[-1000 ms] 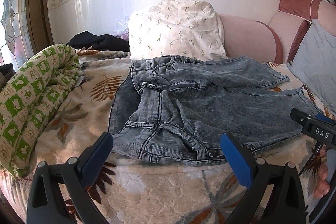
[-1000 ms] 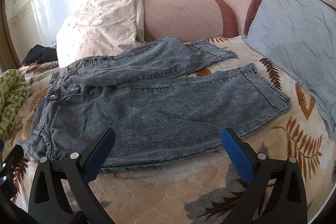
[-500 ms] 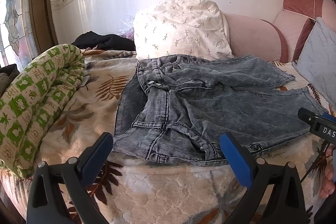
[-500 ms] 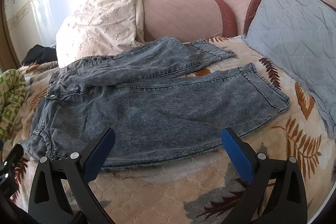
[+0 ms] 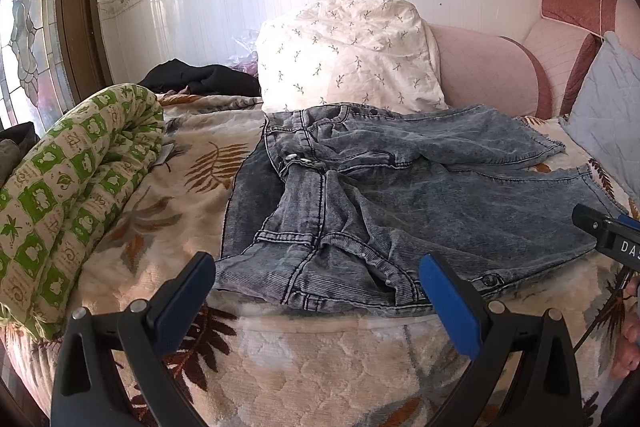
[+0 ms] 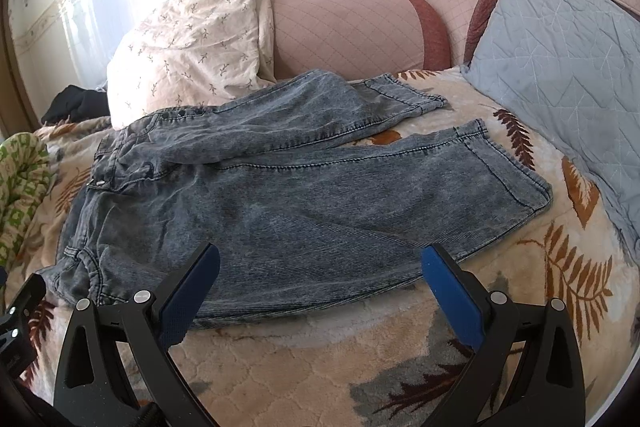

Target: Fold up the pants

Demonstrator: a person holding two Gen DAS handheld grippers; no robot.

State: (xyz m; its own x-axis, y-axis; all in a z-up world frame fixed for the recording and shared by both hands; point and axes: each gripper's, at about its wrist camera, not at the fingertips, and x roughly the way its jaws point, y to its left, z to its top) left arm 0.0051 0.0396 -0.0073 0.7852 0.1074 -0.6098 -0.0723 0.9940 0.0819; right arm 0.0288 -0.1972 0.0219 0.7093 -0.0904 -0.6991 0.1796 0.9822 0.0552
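Note:
Grey-blue acid-wash jeans [image 5: 400, 203] lie spread on a leaf-patterned blanket [image 5: 304, 355], waistband to the left and both legs running right; they also show in the right wrist view [image 6: 304, 203]. The waist end is rumpled. My left gripper [image 5: 316, 291] is open and empty, just short of the near waistband edge. My right gripper [image 6: 320, 283] is open and empty, over the near edge of the nearer leg. The right gripper's body shows at the right edge of the left wrist view [image 5: 608, 235].
A rolled green-patterned quilt [image 5: 68, 195] lies at the left. A white floral pillow [image 5: 348, 55] and pink headboard cushions [image 6: 348, 31] stand behind the jeans. A blue quilted pillow [image 6: 560, 75] leans at the right. Dark clothing [image 5: 200, 79] lies at the back left.
The left gripper has drawn back and shifted slightly left, so the jeans sit further right and farther off in its view. The right gripper has barely moved. Both stay open.

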